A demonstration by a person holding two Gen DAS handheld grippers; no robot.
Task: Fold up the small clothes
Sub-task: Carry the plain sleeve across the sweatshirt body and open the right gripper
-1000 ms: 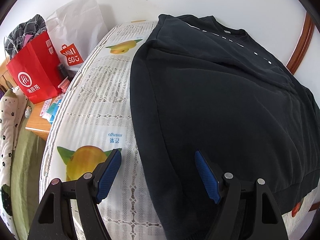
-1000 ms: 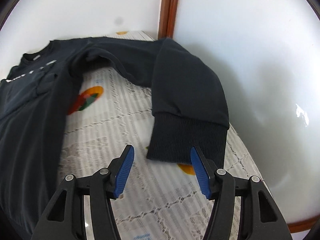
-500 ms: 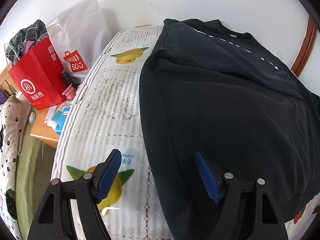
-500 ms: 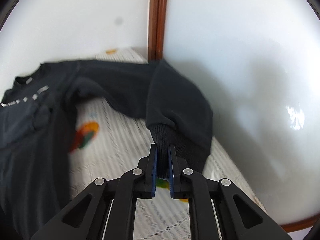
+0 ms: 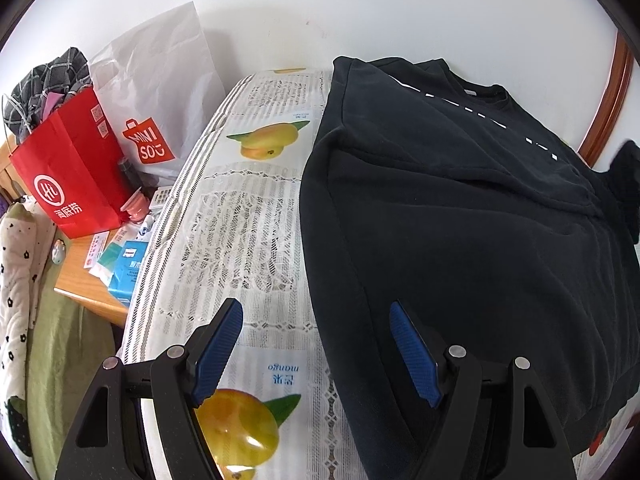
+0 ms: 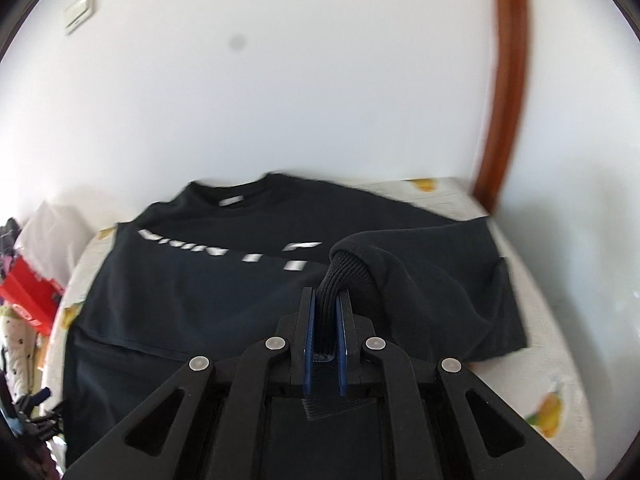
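Your right gripper point(image 6: 324, 322) is clamped on the ribbed cuff point(image 6: 346, 276) of the black sweatshirt point(image 6: 192, 288), pinching it between both blue pads, so the sleeve point(image 6: 436, 288) hangs lifted over the chest print. That grip on the cuff makes sense: it lets you carry the whole sleeve inward for the fold.

The sweatshirt point(image 5: 460, 240) lies flat on the mango-print table cover point(image 5: 248, 220), collar at the far end by the wall.

Your left gripper point(image 5: 316, 354) hovers with fingers apart, holding nothing, straddling the garment's left side edge near the hem, probably placed to pin or take that edge next.

Red bag point(image 5: 68, 172) and white Miniso bag point(image 5: 160, 92) sit off the table's far left.
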